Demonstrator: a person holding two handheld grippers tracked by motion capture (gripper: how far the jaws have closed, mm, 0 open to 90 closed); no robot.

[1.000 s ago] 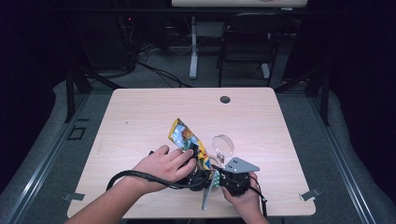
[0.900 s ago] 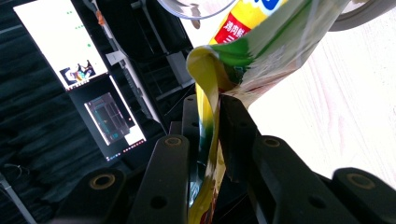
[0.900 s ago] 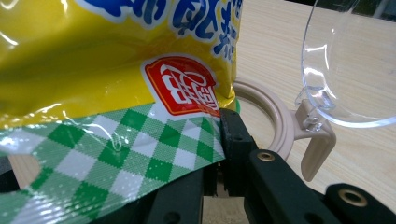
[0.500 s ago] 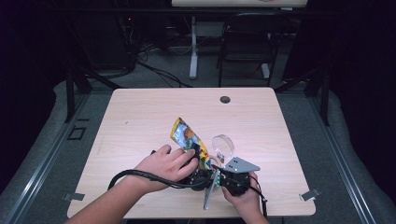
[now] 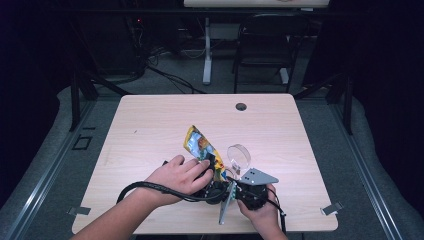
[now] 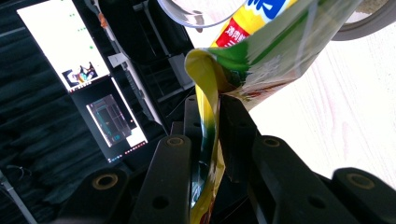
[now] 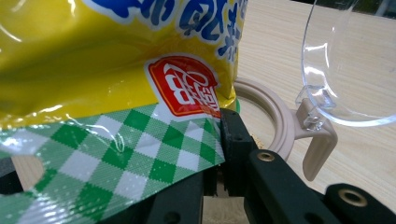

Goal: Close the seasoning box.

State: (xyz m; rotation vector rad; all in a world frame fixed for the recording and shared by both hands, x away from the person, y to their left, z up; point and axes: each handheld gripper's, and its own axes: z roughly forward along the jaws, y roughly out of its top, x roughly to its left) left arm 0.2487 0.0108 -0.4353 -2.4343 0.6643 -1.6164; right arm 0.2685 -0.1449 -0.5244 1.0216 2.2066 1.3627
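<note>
Yellow foil snack bag [image 5: 202, 149] with blue print and a green-checked end sits low centre of the high view, slanting up toward the upper left, off the pale wood bench [image 5: 150, 125] at its upper end. You hold it from both sides. Your left gripper [image 5: 214, 186], under your left hand [image 5: 179, 175], has its fingers [image 6: 236, 135] clamped on the bag's folded yellow-green edge; in the left gripper view that edge runs down the middle of the frame between the two black pads. Your right gripper [image 5: 235, 189], in your right hand [image 5: 262, 215] at the bottom edge, has its fingers [image 7: 233, 140] closed on the checked seal strip, lower centre of the right gripper view. Clear round plastic lid [image 5: 239, 155] stands just right of the bag, tilted up on a beige ring frame [image 7: 275, 126] that lies on the bench; upper right in the right gripper view. Small dark round grommet [image 5: 241, 106] near the bench's far edge, well apart from everything.
</note>
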